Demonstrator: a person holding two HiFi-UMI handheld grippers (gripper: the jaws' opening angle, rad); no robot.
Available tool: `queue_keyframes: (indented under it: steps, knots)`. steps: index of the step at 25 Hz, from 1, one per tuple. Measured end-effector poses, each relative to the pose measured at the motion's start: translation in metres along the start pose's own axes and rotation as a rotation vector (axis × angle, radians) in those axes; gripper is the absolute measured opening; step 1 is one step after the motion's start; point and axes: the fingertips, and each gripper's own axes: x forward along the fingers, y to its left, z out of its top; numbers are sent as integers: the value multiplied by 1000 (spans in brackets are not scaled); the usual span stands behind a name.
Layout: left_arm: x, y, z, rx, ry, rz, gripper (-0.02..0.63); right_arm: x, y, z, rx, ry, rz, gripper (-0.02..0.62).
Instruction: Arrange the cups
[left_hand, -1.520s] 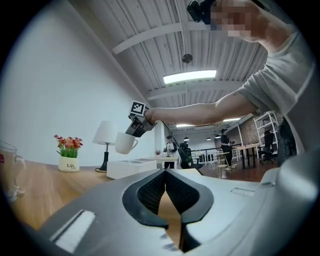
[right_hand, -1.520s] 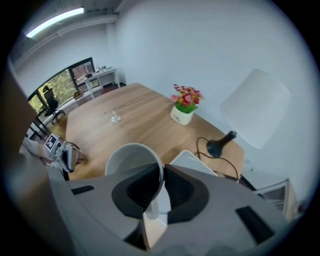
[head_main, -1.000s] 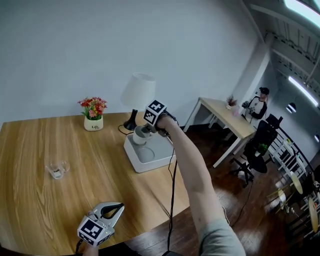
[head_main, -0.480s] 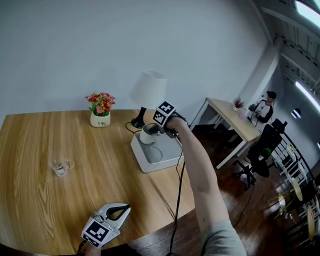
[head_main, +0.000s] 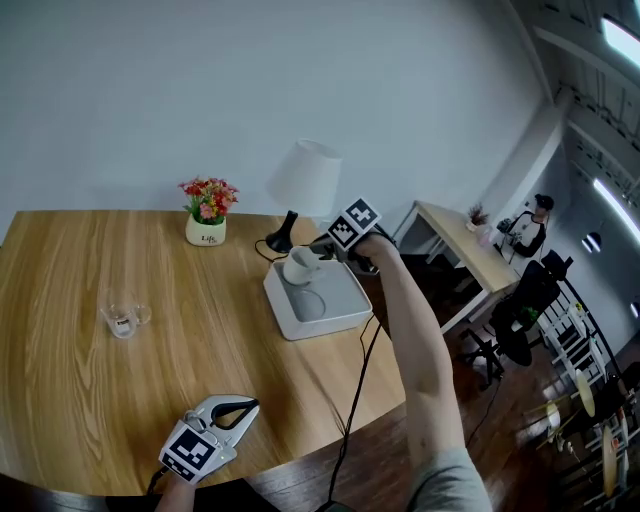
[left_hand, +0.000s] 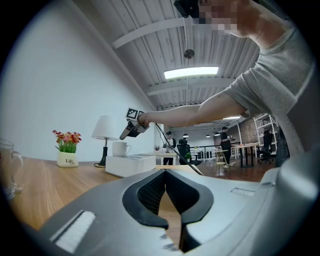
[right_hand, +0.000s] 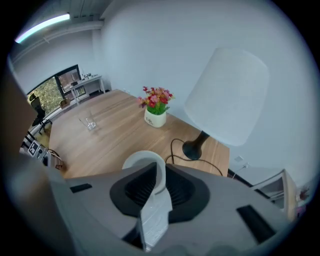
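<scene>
A white mug (head_main: 298, 268) stands upright at the back of a white tray (head_main: 340, 310) on the wooden table. My right gripper (head_main: 312, 252) points steeply down just above it. In the right gripper view the mug's rim (right_hand: 142, 159) sits between the jaws with dark gaps on both sides, so my right gripper (right_hand: 156, 172) is open and the pads are off it. A clear glass cup (head_main: 122, 320) stands alone at the table's left. My left gripper (head_main: 248, 405) rests near the front edge, level, shut on nothing.
A white-shaded lamp (head_main: 305, 180) and a small flower pot (head_main: 207, 215) stand at the back of the table behind the tray. A black cable (head_main: 355, 400) hangs from my right arm over the table edge. Other desks and people are far off at the right.
The right gripper's jaws have come apart round the white mug, and the hand has risen a little above it. The left gripper has stayed where it was.
</scene>
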Motion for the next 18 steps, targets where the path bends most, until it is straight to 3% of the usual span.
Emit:
queue_keyframes:
  steps: [4, 7, 11, 18]
  knots:
    - [5, -2, 4, 16, -13, -1, 9, -32, 58, 39, -122, -171, 63, 69]
    - [10, -4, 7, 19, -30, -22, 9, -49, 119, 74, -333, -315, 35, 64]
    - [3, -1, 11, 22, -57, -2, 9, -27, 212, 111, -565, -367, 37, 49]
    - [-5, 2, 21, 45, -140, 22, 9, 16, 342, 155, -612, -365, 242, 72]
